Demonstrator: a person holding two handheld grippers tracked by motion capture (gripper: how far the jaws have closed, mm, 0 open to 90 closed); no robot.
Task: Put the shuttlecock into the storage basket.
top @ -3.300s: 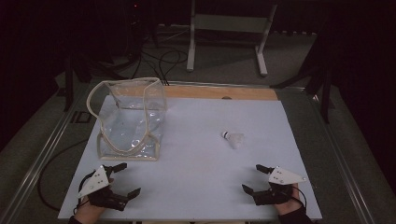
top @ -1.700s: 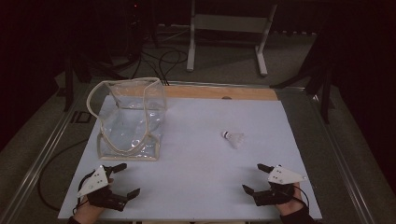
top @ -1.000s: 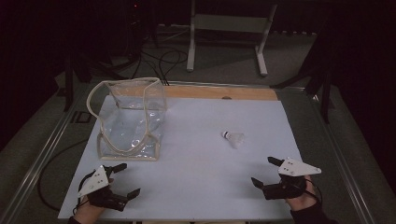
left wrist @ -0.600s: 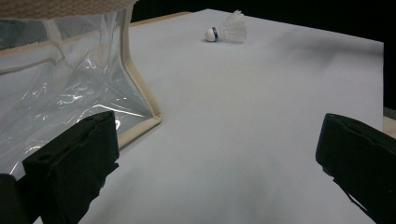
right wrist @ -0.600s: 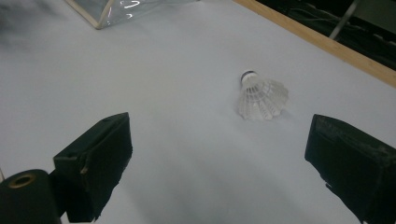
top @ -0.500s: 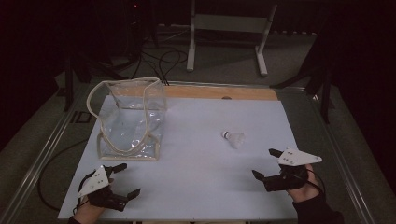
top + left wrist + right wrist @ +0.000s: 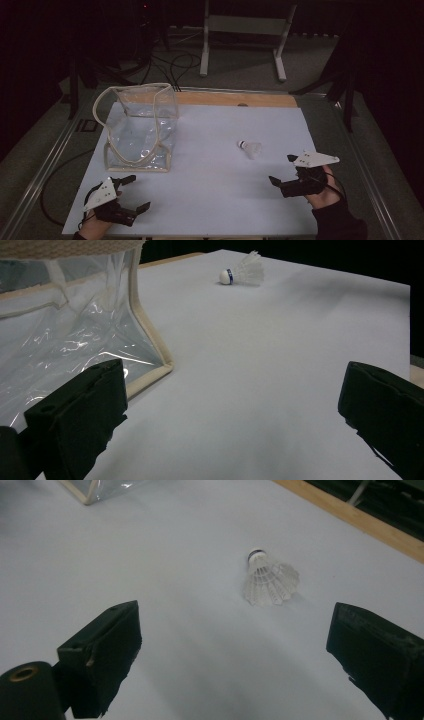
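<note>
1. High view: your right gripper [image 7: 282,170] is spread wide near the shuttlecock [image 7: 250,147], which lies on the white table [image 7: 210,165]; your left gripper [image 7: 135,192] is released by the clear bag [image 7: 140,127].
2. Left gripper view: your jaws gape beside the bag's corner.
3. Right gripper view: your jaws stand wide, shuttlecock ahead, untouched.

room: dark | floor [image 7: 240,75]: grey, cables [image 7: 167,62] | stand [image 7: 245,25]: white metal | table [image 7: 210,200]: white

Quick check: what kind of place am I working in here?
Probably a lab recording rig, not a home: a white table in a dark room, loose cables and a metal stand on the floor behind.
</note>
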